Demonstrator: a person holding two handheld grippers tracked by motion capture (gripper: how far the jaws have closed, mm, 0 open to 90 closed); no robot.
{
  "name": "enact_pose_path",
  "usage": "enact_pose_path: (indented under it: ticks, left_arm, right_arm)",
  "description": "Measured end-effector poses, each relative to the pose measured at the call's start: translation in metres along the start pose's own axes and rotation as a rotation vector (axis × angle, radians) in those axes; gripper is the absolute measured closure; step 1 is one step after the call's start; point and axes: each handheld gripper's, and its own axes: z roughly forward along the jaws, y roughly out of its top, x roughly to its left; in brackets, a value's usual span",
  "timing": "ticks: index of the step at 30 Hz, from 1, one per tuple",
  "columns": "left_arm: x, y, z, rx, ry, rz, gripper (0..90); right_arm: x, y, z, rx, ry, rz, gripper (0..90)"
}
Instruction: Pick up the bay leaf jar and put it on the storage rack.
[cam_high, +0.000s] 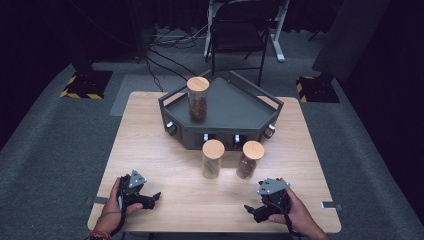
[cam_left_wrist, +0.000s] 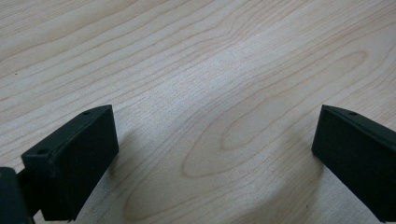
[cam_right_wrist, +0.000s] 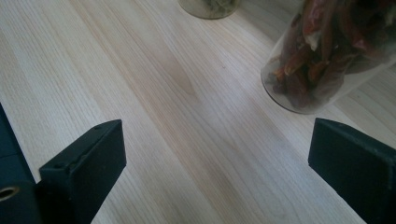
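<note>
Left gripper (cam_high: 150, 199): held in the left hand (cam_high: 114, 207) at the near left, low over the worktop (cam_high: 165, 165), fingers (cam_left_wrist: 74, 158) spread wide, nothing between them, pointing toward the right.
Right gripper (cam_high: 251, 210): held in the right hand (cam_high: 295, 212) at the near right, fingers (cam_right_wrist: 86, 165) likewise wide apart and empty, pointing leftward.
</note>
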Motion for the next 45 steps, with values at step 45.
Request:
enact_pose_path:
  ticks: [45]
  left_arm:
    - [0.000,0.000,0.000,0.000,0.000,0.000,0.3]
  right_arm:
    - [0.026,0.064,0.040,-0.032,-0.031,0.026,4.3]
